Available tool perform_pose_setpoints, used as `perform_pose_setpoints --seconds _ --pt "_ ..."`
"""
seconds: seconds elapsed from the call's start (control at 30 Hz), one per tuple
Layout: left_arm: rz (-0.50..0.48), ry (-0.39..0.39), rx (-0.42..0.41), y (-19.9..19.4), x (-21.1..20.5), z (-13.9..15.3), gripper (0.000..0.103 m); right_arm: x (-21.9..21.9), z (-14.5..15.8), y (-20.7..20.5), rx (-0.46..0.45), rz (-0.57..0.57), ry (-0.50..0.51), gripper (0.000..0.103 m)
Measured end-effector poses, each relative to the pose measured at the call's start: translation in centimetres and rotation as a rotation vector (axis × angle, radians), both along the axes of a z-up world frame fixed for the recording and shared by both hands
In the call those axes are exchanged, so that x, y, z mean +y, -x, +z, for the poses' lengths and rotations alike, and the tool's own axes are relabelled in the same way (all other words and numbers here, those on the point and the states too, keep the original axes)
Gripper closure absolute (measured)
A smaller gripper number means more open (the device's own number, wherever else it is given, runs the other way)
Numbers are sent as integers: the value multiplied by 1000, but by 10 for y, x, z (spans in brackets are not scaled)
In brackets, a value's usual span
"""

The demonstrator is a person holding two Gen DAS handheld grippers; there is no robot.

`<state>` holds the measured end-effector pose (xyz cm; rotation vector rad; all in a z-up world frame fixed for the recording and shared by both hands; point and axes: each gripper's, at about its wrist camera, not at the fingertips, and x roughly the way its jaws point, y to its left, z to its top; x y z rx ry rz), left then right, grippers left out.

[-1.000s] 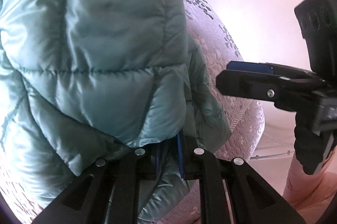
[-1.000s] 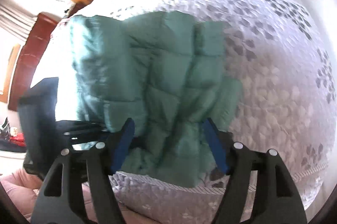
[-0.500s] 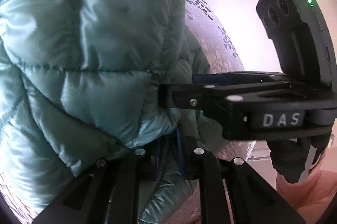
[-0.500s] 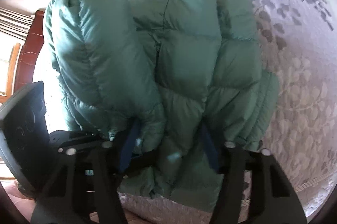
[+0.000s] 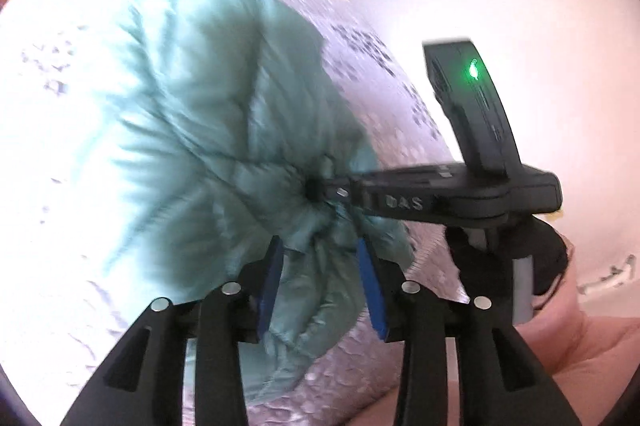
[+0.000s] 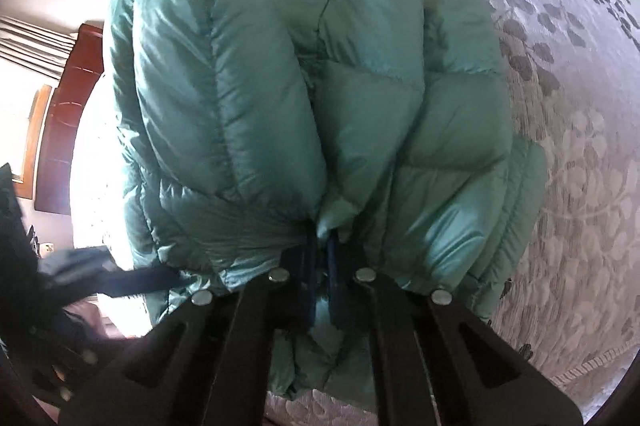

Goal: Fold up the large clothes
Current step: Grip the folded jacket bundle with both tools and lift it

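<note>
Puffer jacket lengthwise away from R gripper

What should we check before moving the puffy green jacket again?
1. Right gripper pinching the jacket: ok, jaws shut on a fold.
2. Left gripper holding it: not ok, jaws open around the fabric.
3. Jacket on the bed: ok, though its near edge hangs over the side.
4. Grippers apart: ok, though the right one reaches in close to the left.
5. Layers lined up: cannot tell, the folds hide them.
6. Left view sharp: not ok, blurred.
</note>
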<state>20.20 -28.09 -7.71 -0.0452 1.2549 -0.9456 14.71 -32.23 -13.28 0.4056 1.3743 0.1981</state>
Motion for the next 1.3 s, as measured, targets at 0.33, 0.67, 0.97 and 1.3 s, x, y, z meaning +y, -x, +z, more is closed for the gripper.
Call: perform_pose_setpoints --seconds 0.33,0.67,0.97,1.3 --pt "111 51 -46 -19 41 21 64 -8 88 14 -177 -8 -27 103" --pt "19 32 -51 -19 3 1 64 -63 59 52 -63 -160 138 103" --pt "-28 -44 -50 -21 -15 -31 72 -77 -22 48 49 -197 112 103" --pt "-17 -75 -41 -31 -25 -51 72 -97 -49 33 60 -208 19 103"
